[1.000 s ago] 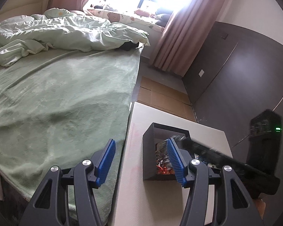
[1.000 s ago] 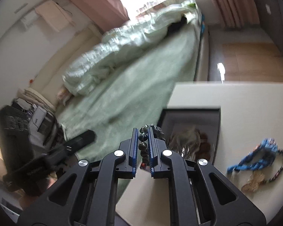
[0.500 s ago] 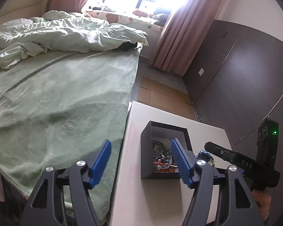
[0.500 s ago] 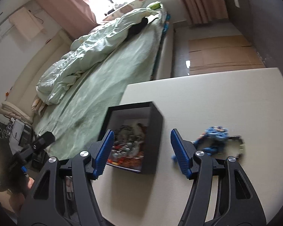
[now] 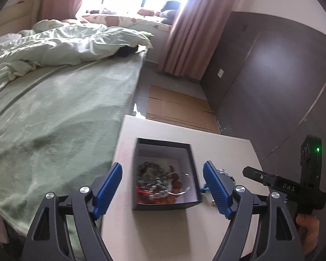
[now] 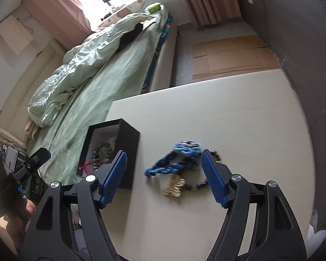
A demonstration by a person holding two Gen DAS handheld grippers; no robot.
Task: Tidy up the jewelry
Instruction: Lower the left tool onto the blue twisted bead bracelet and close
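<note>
Landmark: the black box on the pale table, holding a tangle of jewelry. My left gripper hangs before the box, jaws opening wide, gripping nothing. Right of the box lies the blue beaded jewelry; my right gripper straddles it, jaws opening, pads off the beads.

Both cameras ride on the hand-held grippers and look steeply down along their own blue fingers, close above the white table. The left wrist view faces the open black box, bed alongside. The right wrist view sits just right of it; both share box, table and bed.
</note>
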